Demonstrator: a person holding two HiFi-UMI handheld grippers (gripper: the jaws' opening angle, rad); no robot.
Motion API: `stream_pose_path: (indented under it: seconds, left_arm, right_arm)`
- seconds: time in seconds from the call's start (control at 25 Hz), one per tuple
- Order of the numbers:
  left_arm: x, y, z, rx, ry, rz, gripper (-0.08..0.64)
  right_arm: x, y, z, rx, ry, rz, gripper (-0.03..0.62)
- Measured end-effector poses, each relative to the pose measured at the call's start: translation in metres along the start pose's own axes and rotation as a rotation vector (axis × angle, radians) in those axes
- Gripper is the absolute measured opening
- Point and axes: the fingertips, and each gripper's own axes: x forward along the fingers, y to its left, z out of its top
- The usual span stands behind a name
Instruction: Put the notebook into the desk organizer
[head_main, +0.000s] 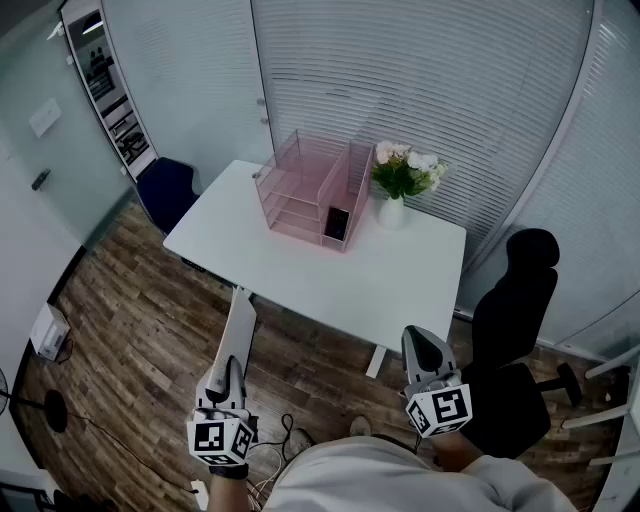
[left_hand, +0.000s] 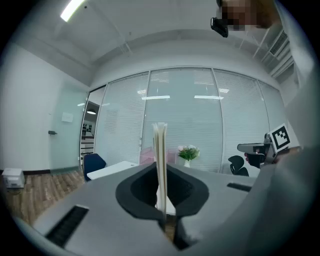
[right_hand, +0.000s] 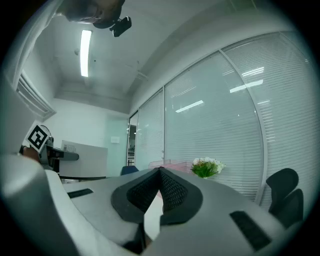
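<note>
My left gripper (head_main: 226, 366) is held low over the floor, short of the white table (head_main: 420, 270), and is shut on a thin pale notebook (head_main: 238, 325). The notebook sticks out ahead of the jaws towards the table. In the left gripper view the notebook (left_hand: 160, 160) stands edge-on, upright between the black pads (left_hand: 142, 192). The pink desk organizer (head_main: 310, 190) stands at the table's far side and holds a small dark thing (head_main: 337, 223) in its front right slot. My right gripper (head_main: 419, 342) is level with the left one, shut and empty, its pads (right_hand: 172, 192) pressed together.
A white vase of flowers (head_main: 402, 178) stands just right of the organizer. A black office chair (head_main: 515, 300) is at the table's right end and a blue chair (head_main: 165, 192) at its left end. Cables (head_main: 285, 435) lie on the wood floor near my feet.
</note>
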Motion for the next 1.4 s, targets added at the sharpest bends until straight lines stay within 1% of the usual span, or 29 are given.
stream_pose_path:
  seconds: [0.32,0.64,0.8,1.0,1.24,1.4]
  left_arm:
    - [0.009,-0.003,-0.001,-0.006,0.004,-0.003,0.015]
    - [0.011,-0.007,-0.004,-0.007,0.011,-0.003,0.015]
    - [0.012,-0.010,-0.006,-0.010,0.014,0.001,0.015]
    - [0.014,-0.014,-0.007,-0.015,0.013,0.025,0.015]
    - [0.016,-0.027,-0.012,-0.032,-0.013,0.074,0.015]
    - [0.016,-0.031,-0.023,-0.044,0.010,0.088,0.015]
  right_arm:
    - [0.005,-0.008,-0.001,0.001,0.000,0.002,0.012]
    - [0.004,-0.009,-0.008,0.031,0.011,0.026,0.012]
    - [0.004,-0.011,-0.009,0.025,0.017,0.036,0.012]
    - [0.005,-0.016,-0.011,0.023,0.020,0.061,0.012]
    - [0.004,-0.033,-0.026,-0.001,0.037,0.109,0.012]
    - [0.011,-0.034,-0.031,-0.004,0.052,0.140,0.012]
